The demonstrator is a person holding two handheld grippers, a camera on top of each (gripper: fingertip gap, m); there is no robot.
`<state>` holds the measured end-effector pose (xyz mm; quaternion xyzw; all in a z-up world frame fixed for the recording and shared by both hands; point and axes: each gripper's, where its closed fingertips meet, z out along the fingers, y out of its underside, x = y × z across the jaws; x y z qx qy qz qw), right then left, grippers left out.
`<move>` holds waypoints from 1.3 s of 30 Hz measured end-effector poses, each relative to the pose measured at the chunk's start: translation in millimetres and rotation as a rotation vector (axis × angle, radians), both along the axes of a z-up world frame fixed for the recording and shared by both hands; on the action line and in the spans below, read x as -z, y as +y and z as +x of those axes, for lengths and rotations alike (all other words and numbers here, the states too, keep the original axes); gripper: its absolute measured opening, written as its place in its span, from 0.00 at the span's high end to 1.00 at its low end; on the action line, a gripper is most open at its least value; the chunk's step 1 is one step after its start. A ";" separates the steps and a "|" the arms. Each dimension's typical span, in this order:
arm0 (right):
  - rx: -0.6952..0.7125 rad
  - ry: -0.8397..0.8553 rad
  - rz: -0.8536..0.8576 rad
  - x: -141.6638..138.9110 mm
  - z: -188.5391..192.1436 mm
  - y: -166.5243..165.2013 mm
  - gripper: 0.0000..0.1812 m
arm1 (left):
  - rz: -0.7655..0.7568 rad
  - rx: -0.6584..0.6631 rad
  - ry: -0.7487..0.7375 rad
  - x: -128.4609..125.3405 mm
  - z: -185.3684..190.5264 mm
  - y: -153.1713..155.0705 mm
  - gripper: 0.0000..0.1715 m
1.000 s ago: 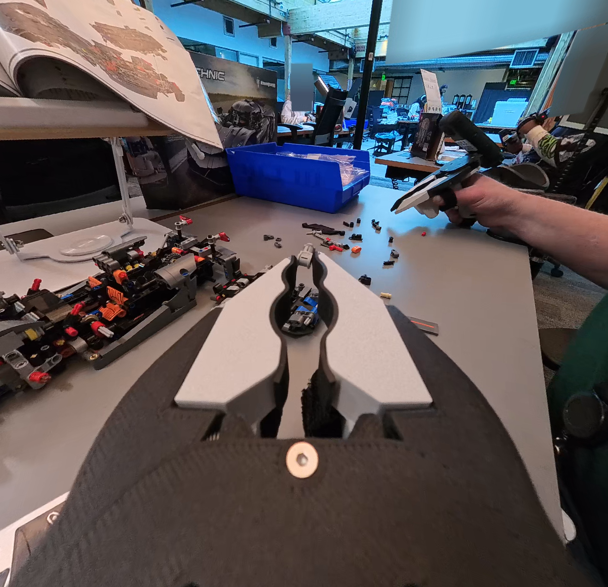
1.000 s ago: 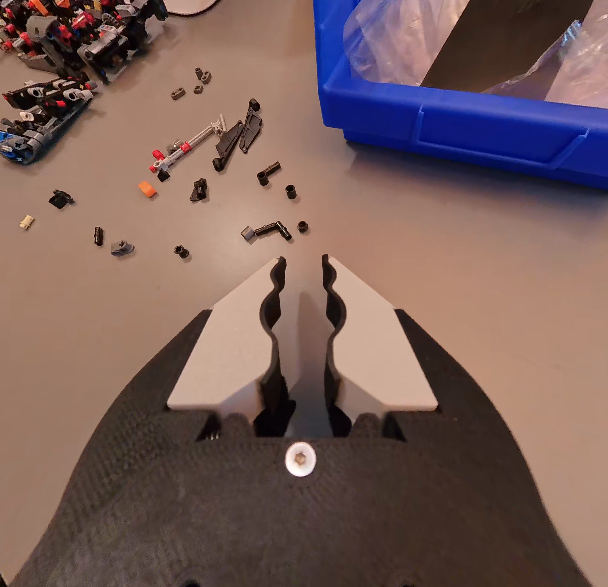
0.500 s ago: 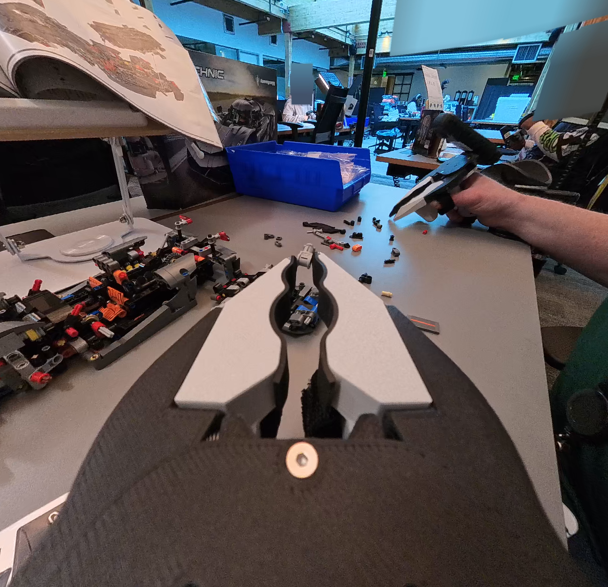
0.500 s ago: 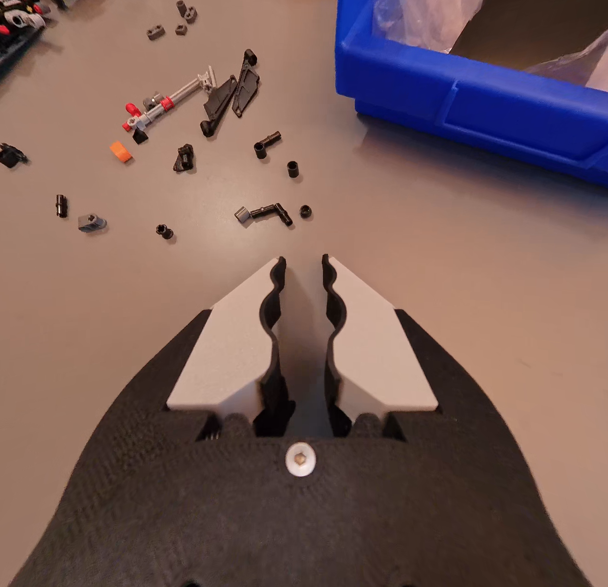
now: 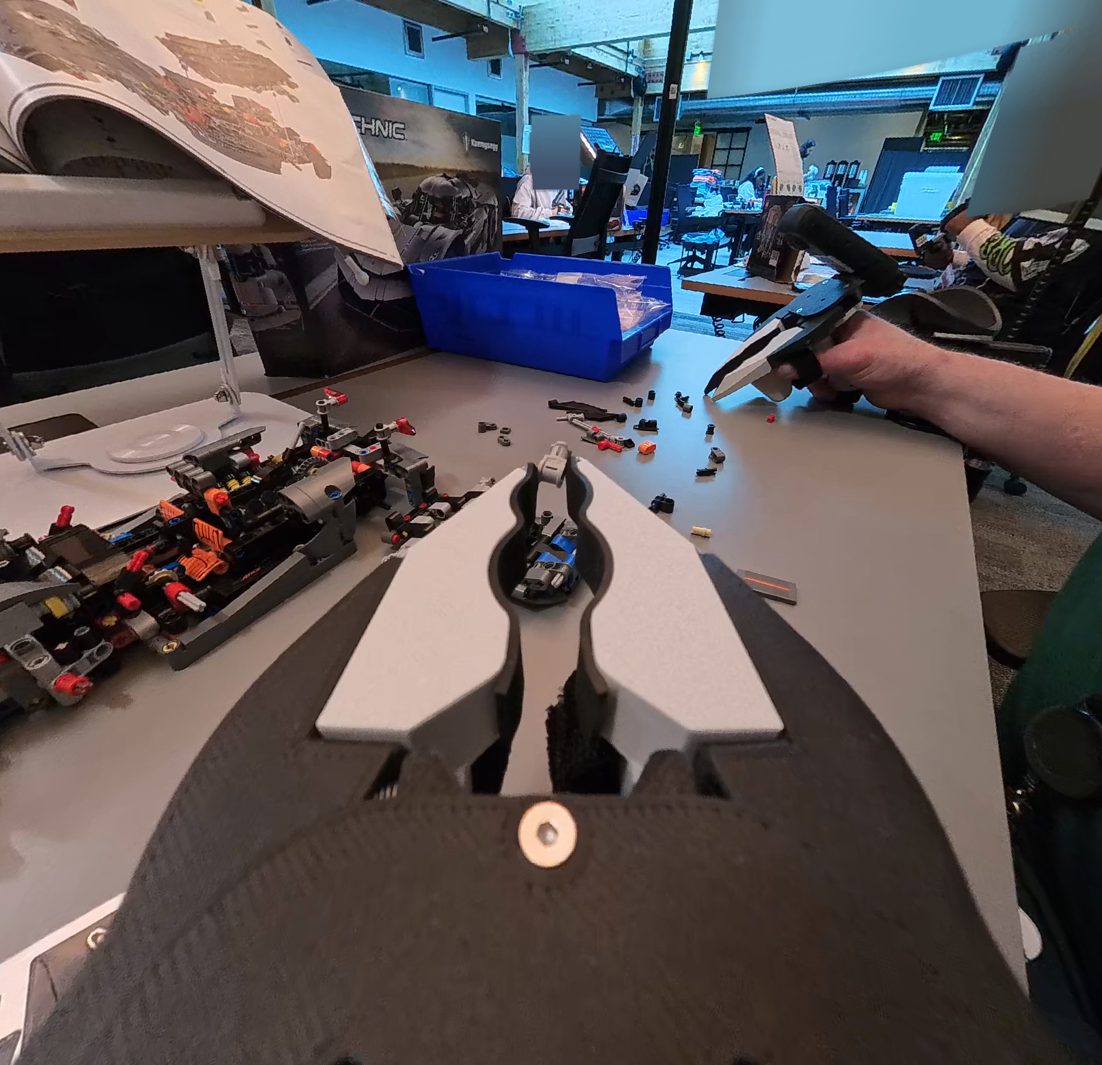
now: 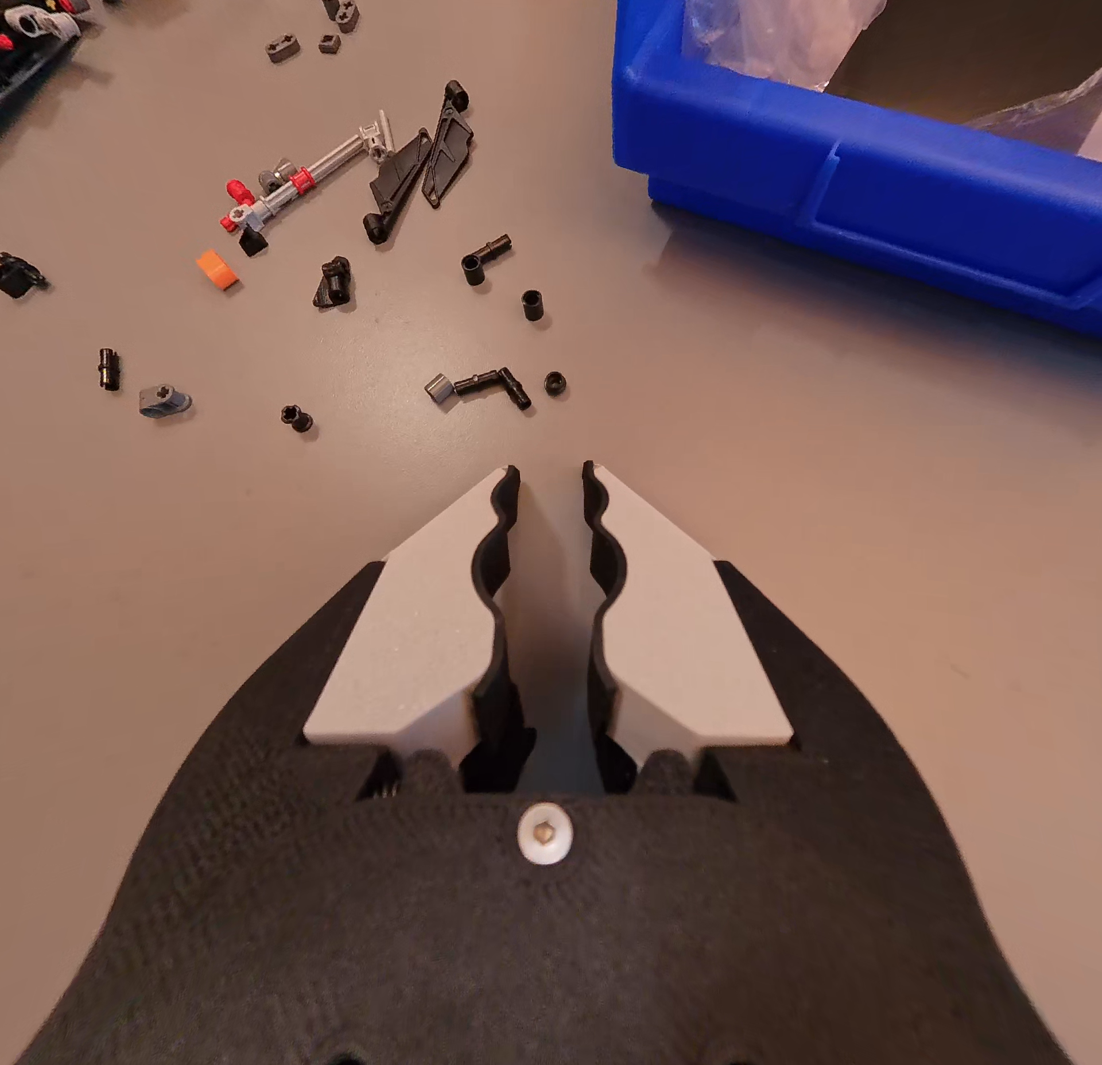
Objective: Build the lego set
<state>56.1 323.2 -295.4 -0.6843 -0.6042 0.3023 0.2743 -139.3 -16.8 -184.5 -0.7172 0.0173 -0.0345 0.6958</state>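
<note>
Your left tongs (image 5: 553, 469) pinch a small grey connector piece (image 5: 554, 459) at their tips, its knob sticking out past them. Under them on the table (image 5: 835, 559) lies a small blue-and-black sub-assembly (image 5: 548, 565). To your left the half-built chassis (image 5: 209, 535) lies flat, black and grey with red and orange pins. Ahead of your right tongs (image 6: 550, 469), which stand apart and empty, loose parts are scattered: a grey axle with red bushes (image 6: 304, 180), two black panels (image 6: 423, 165), an orange piece (image 6: 216, 269), and black pins (image 6: 492, 385).
</note>
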 end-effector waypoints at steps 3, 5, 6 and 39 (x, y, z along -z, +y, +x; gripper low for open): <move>-0.002 0.000 -0.002 0.0 -0.2 0.1 0.89 | -0.006 0.001 0.003 0.8 0.4 0.7 0.96; -0.003 0.000 -0.001 0.0 -0.3 0.1 0.89 | -0.014 0.004 0.008 1.8 1.5 1.8 0.96; -0.003 0.000 0.000 0.0 -0.4 0.1 0.89 | -0.022 0.008 0.015 2.8 2.7 2.6 0.96; -0.017 -0.003 0.021 0.0 -1.1 -1.9 0.88 | -0.611 0.077 0.637 88.4 10.6 49.7 0.86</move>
